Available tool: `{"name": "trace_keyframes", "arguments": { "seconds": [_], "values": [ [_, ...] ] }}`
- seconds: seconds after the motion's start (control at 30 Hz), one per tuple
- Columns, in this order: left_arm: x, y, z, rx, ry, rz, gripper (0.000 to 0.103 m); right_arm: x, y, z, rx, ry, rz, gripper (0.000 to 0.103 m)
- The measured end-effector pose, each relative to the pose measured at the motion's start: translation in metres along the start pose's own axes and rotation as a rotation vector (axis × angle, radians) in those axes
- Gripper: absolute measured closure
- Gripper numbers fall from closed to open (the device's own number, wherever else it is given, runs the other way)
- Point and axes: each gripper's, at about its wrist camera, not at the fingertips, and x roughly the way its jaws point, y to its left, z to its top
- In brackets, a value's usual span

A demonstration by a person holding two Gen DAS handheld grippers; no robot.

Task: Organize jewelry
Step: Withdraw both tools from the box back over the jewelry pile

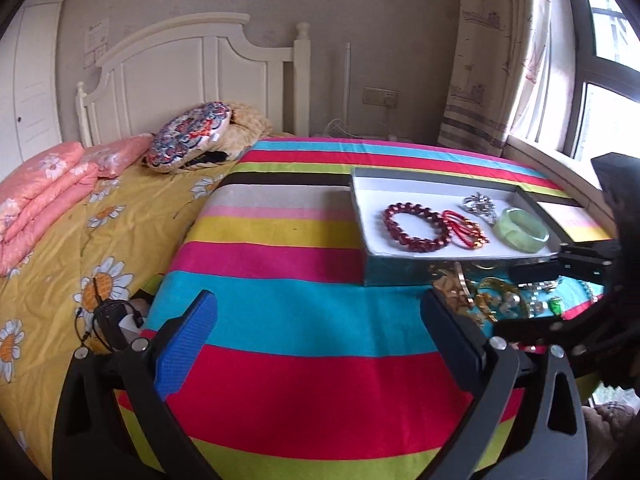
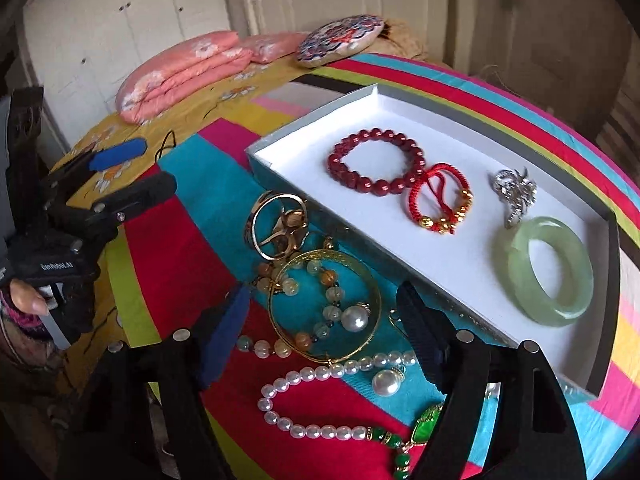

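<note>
in the left wrist view, the left gripper (image 1: pixel 318 330) is seen spread wide over the striped cloth (image 1: pixel 280 264), with nothing between its jaws. at about two o'clock from it, the white-lined box (image 1: pixel 362 200) is found holding four sorted pieces: a dark red bead bracelet (image 1: pixel 416 225), a red cord bracelet (image 1: pixel 466 229), a silver brooch (image 1: pixel 478 204) and a pale green jade bangle (image 1: pixel 522 230). an unsorted heap is glimpsed just below the box, partly hidden by the right gripper (image 1: pixel 536 280).

in the right wrist view, the right gripper (image 2: pixel 324 320) is held wide and empty above the loose heap. between its fingers a thin gold bangle (image 2: pixel 325 306) is framed, lying over a beaded strand (image 2: pixel 320 276). at eleven o'clock a gold ring ornament (image 2: pixel 276 226) is seen; at six o'clock, a pearl necklace (image 2: pixel 320 376) with a green pendant (image 2: pixel 428 428). the task is judged roughly half done: four pieces boxed, the heap still left outside.
</note>
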Motion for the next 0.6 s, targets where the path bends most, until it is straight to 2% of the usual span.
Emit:
{"name": "trace_keyframes", "arguments": {
  "seconds": [0.07, 0.2, 0.3, 0.4, 0.6],
  "values": [
    [-0.002, -0.001, 0.001, -0.006, 0.006, -0.037, 0.002, 0.003, 0.004, 0.002, -0.029, 0.014, -0.006, 0.029],
    [-0.005, -0.007, 0.005, -0.018, 0.030, -0.153, 0.002, 0.005, 0.005, -0.001, -0.048, 0.026, 0.003, 0.045],
    [-0.002, -0.012, 0.008, -0.046, 0.061, -0.247, 0.002, 0.001, 0.001, -0.005, -0.036, 0.013, 0.015, 0.045],
    [0.004, -0.020, 0.008, -0.062, 0.091, -0.289, 0.003, -0.003, 0.001, -0.007, -0.042, -0.012, -0.001, 0.045],
    [0.022, -0.043, 0.013, -0.047, 0.148, -0.298, 0.004, -0.033, -0.002, -0.012, -0.017, -0.097, -0.032, 0.045]
  ]
}}
